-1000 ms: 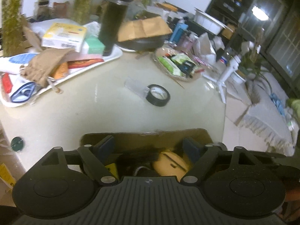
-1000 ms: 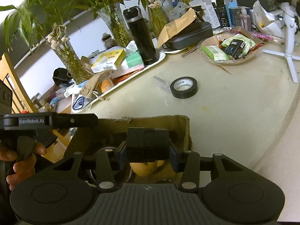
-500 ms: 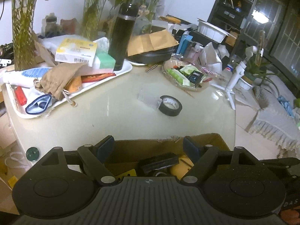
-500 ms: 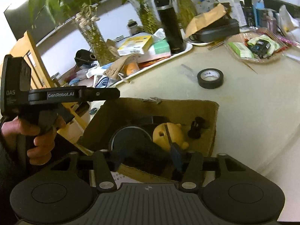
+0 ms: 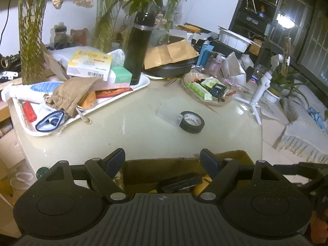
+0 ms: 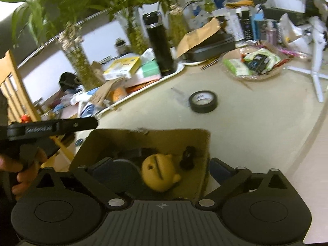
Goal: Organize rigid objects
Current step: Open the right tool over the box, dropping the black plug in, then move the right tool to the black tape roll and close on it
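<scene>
Left gripper (image 5: pixel 163 160) wide open, holds nothing, hangs over cardboard box (image 6: pixel 203 141). Right gripper (image 6: pixel 157 169) wide open too, holds nothing, over same box. Inside box: yellow toy head (image 6: pixel 158 172), round black thing (image 6: pixel 121 174), small black bits. Black tape roll (image 5: pixel 192 122) flat on table (image 5: pixel 133 131), beyond box.

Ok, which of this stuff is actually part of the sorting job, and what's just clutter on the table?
Part of the job:
- cardboard box
- yellow toy inside it
- small black object inside it
- black tape roll out on the table

Just lying about:
- white tray of packets
- black flask
- snack basket
- plant vases
</scene>
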